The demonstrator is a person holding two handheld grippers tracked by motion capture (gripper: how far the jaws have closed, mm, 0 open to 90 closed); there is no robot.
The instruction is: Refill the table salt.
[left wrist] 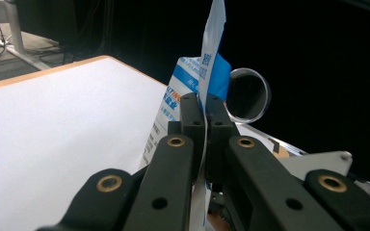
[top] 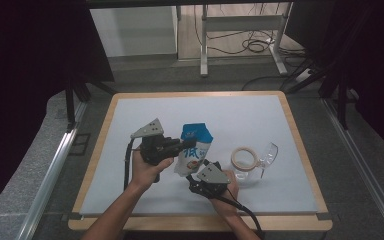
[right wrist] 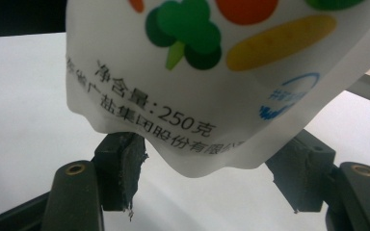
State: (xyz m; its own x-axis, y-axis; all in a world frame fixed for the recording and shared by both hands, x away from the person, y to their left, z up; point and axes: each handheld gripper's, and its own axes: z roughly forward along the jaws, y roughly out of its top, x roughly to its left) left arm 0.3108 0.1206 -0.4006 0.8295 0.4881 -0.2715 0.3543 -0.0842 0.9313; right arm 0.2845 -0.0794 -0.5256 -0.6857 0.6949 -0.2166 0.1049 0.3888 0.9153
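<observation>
High view, left to right. The left gripper (top: 184, 145), held in the left hand (top: 147, 167), points rightward; bare white table (top: 130, 200) lies open to its left and behind it, out to the wooden edge. Its jaws are closed on the upper side seam of the bag (top: 194, 150), which stands just ahead of them, near the table's centre. In the left gripper view (left wrist: 200, 120) the thin seam of the bag (left wrist: 209, 57) runs up between the two pressed-together jaws.

The bag is a white and blue pouch with blue lettering and a coloured picture low on its front. It is held roughly upright, long axis vertical and slightly tilted, top edge uppermost.

The right gripper (top: 205, 167), in the right hand (top: 227, 195), sits just below and right of the bag's bottom, pointing up-left at it. In the right gripper view (right wrist: 207, 178) the jaws stand wide apart, with the bottom edge of the bag (right wrist: 197, 96) hanging between and just above them; the print reads 250, beside vegetable drawings. Whether either pad touches it cannot be told.

Right of this gripper lie a tape ring (top: 244, 158) and a clear cup (top: 265, 156), close together; beyond them the table is open to its right edge.
</observation>
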